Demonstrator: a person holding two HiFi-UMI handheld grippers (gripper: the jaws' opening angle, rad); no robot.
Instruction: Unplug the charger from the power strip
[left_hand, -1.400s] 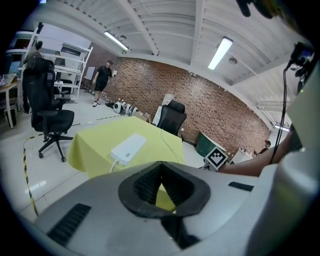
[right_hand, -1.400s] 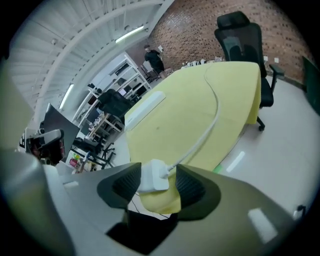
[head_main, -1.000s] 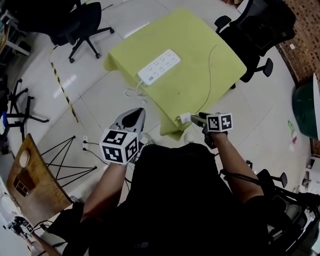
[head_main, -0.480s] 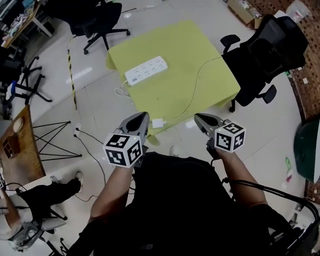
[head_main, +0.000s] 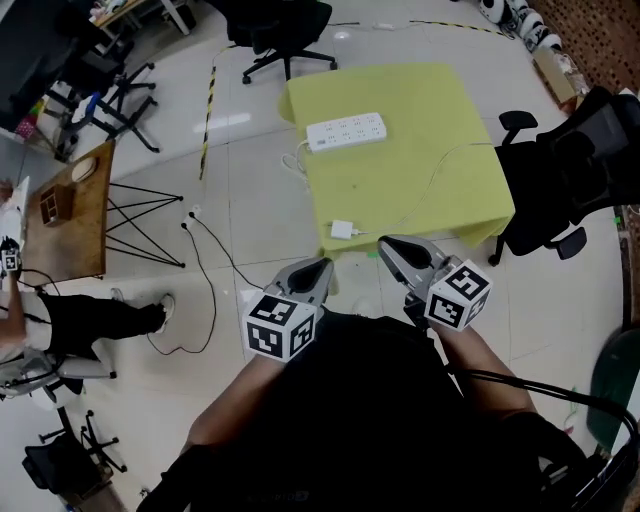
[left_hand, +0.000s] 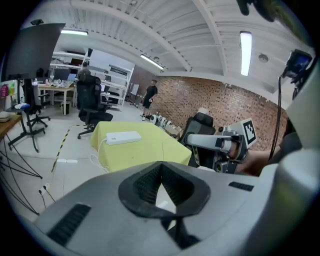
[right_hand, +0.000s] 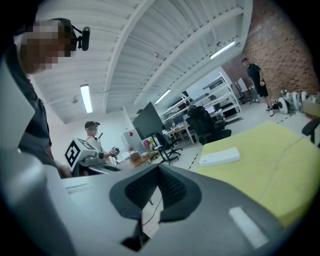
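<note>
Charger (head_main: 343, 230) lies loose at the table's (head_main: 420, 100) near edge, well apart from the power strip (head_main: 346, 131) at far left; left gripper (head_main: 320, 266) and right gripper (head_main: 388, 246) are both closed and empty, so I'd just back off without nudging it.

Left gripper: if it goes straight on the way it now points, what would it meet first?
Probably the yellow-covered table, near its near edge where the charger lies; depth is hard to judge.
</note>
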